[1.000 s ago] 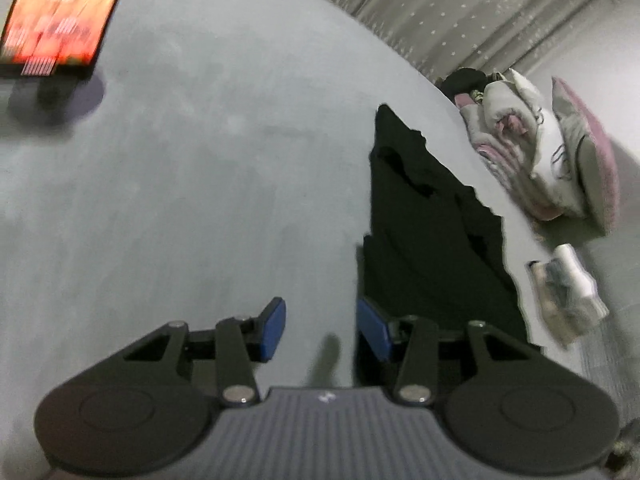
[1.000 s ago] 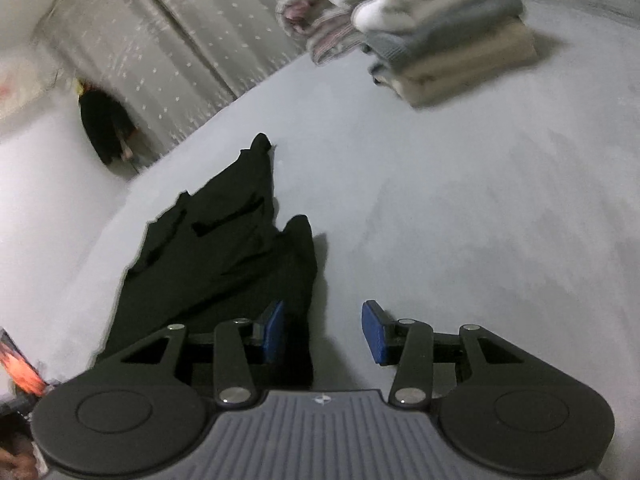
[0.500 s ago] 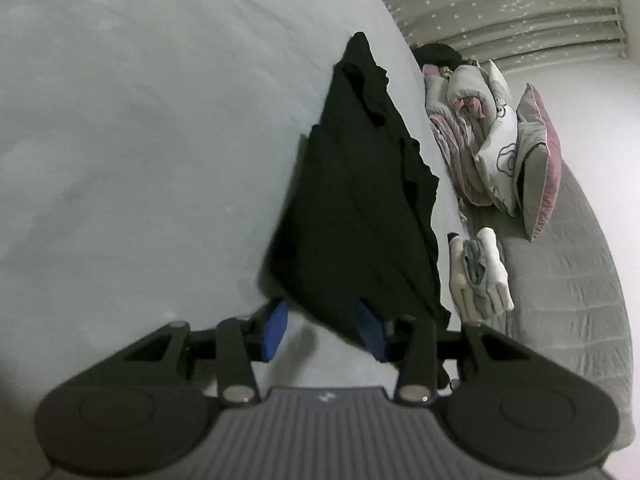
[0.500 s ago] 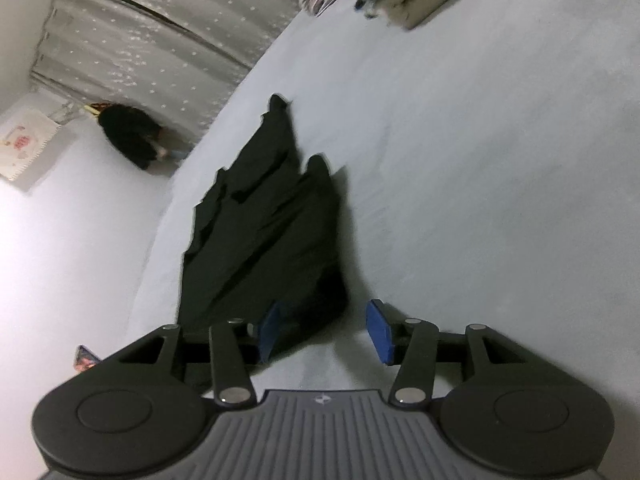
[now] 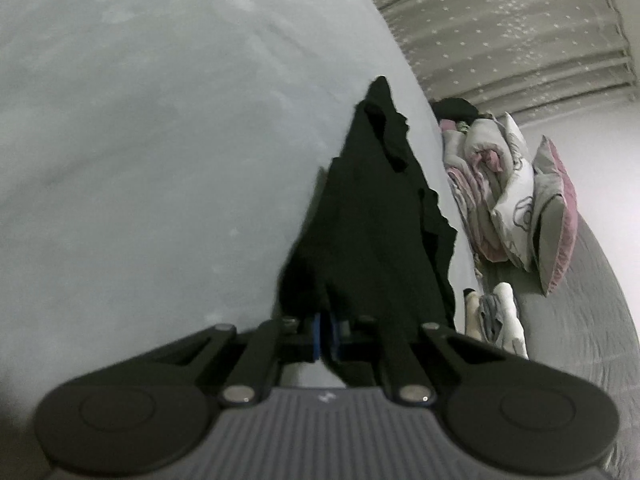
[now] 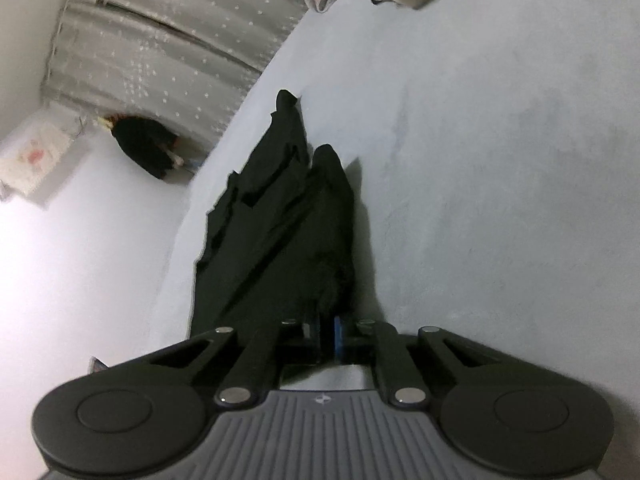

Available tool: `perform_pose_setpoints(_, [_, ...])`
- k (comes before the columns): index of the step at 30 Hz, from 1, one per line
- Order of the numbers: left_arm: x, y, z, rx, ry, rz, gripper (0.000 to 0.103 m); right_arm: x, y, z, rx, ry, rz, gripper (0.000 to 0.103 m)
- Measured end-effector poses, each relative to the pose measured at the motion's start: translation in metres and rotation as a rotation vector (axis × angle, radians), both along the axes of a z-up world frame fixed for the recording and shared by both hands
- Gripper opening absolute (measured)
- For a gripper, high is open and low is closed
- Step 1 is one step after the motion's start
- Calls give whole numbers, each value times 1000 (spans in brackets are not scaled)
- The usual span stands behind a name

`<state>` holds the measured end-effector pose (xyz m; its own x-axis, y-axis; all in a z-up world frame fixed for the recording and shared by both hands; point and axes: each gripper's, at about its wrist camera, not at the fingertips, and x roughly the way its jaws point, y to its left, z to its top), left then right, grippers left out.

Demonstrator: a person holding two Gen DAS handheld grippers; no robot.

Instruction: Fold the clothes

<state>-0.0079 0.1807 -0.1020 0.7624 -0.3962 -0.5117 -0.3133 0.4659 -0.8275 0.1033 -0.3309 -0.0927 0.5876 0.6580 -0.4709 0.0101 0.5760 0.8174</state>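
A black garment (image 5: pixel 372 240) lies stretched out along the edge of a grey bed (image 5: pixel 140 160), its far end pointing toward the curtain (image 5: pixel 500 28), and both grippers have hold of its near end. The left gripper (image 5: pixel 325 334) has just been closing and its blue pads now pinch a fold of the dark cloth between them; the right gripper (image 6: pixel 329 334) has likewise just been closing and is clamped on the neighbouring corner of the same garment (image 6: pixel 280 232). The step in hand looks like taking the near hem by its two corners so that it can be carried over toward the far end. To do it well, both pinches should hold the full thickness of the cloth, not a single loose layer, so the hem rises as one straight edge. The two hands ought to lift together and keep the edge taut between them, since slack would let the middle sag and crease. The garment is rumpled along its outer side, near the edge of the bed, so a light tug to flatten it before laying the hem down would probably give a cleaner fold. Bedding and a pillow (image 5: pixel 556 216) lie well apart, beyond the bed's edge, clear of the work.
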Motion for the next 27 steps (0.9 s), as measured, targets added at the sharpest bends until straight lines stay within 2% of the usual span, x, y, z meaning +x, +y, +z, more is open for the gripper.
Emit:
perform_pose_setpoints(3, [-3,6,-3,-64,-10,3,5,3,-7,-4,120,37,-13,9])
perform_pose_setpoints(8, [5,12,-2,-184,-14,11,4,8,-8,-1,227,78,-16,9])
perform_pose_setpoints(12, [20,17,17,-217,-70,24,4,19,-9,12,308,72,-27,9])
perform_pose_setpoints(19, [59,18,52,-194,-131,22,4,54,-7,34,334,49,-54,8])
perform_pose_setpoints(27, [116,18,80,-89,-151,-2,4,107,2,54,302,6,-56,8])
